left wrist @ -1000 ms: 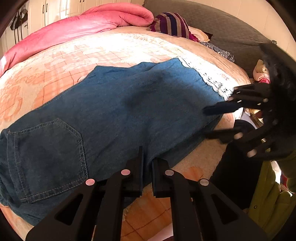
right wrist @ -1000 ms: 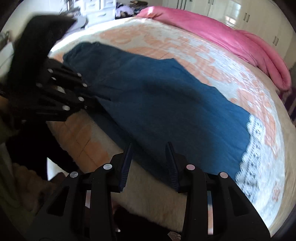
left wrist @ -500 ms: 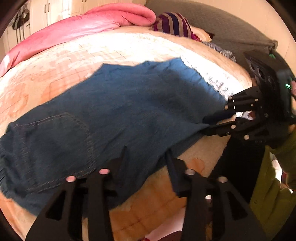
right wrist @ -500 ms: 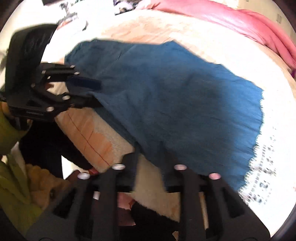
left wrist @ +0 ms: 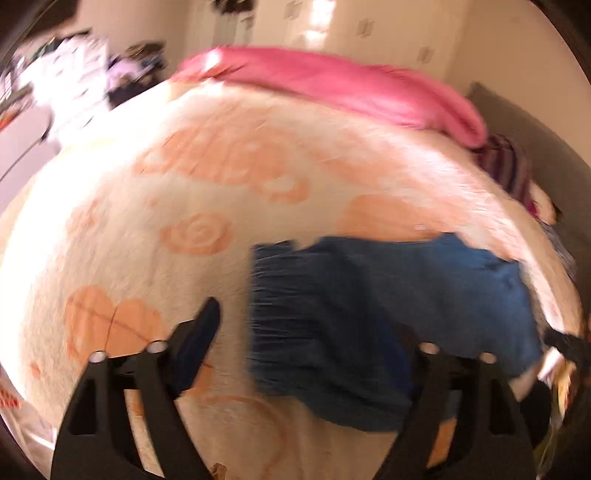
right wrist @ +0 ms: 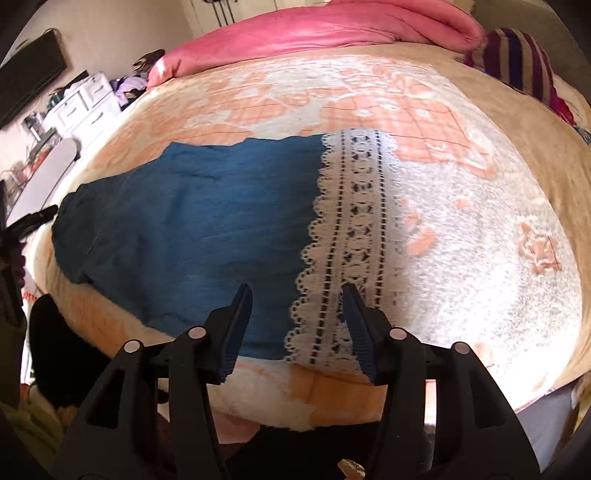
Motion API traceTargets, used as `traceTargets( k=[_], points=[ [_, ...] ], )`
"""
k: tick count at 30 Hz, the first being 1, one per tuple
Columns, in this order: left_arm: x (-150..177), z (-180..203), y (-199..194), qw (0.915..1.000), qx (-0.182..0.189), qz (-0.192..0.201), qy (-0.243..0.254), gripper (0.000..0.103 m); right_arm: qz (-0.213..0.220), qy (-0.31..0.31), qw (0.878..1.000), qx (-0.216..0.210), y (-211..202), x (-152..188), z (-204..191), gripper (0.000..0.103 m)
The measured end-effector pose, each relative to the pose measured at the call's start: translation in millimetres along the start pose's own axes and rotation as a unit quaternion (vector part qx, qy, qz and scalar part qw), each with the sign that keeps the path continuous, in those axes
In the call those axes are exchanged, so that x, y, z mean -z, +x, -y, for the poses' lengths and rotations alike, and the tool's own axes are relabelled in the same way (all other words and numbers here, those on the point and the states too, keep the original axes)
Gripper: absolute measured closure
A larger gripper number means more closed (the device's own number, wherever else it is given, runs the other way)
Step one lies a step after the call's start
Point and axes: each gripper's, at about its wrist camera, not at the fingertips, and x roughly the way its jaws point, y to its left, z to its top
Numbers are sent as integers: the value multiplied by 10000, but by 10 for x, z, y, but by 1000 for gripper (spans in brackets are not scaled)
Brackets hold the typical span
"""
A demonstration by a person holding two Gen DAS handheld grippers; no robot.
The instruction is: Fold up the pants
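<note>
Blue denim pants (right wrist: pixel 192 218) lie flat on the bed, their leg ends trimmed with white lace (right wrist: pixel 351 243). My right gripper (right wrist: pixel 297 317) is open, hovering above the near edge of the pants where denim meets lace. In the blurred left wrist view the pants (left wrist: pixel 388 306) lie right of centre with the gathered waistband (left wrist: pixel 266 310) facing left. My left gripper (left wrist: pixel 310 332) is wide open over the waistband end and holds nothing. The left gripper also shows at the left edge of the right wrist view (right wrist: pixel 26 225).
The bed has a cream and peach blanket (right wrist: pixel 480 236). A pink duvet (right wrist: pixel 314 26) lies along the far side. A striped cushion (right wrist: pixel 517 62) sits at the far right. White drawers (right wrist: pixel 81 103) stand beyond the bed's left end.
Both grippers have let go of the pants and opened. The pants now lie flat on the bed. The left gripper has swung round toward the waistband end; the right has drawn back.
</note>
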Motion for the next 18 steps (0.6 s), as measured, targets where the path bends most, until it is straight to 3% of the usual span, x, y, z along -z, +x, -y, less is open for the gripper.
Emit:
traceTargets(
  k=[2,3,4,5,12,18],
  points=[
    [-12,-12,134,9999,86,-116,-58,21,-20,-28,10000,-2,22,23,-14,55],
    [-14,12,212,9997,147,-186,-74,28,-36,-34,10000,0,47,29,-20,53],
    [-21,47,278,9993,275,-236,-79,54,-49,-39,10000,15,43,45,-10,52],
    [-22,80,314,9994,257,-236,-82,63,-53,-48,10000,23,45,59,-22,51],
    [-322,57,320,9992,6,383,120,70,-81,-37,10000,34,118,70,-68,48],
    [-203,-50,523,9998,-89,-42,178,69,-79,-96,9999,65,160,94,-100,44]
  ],
)
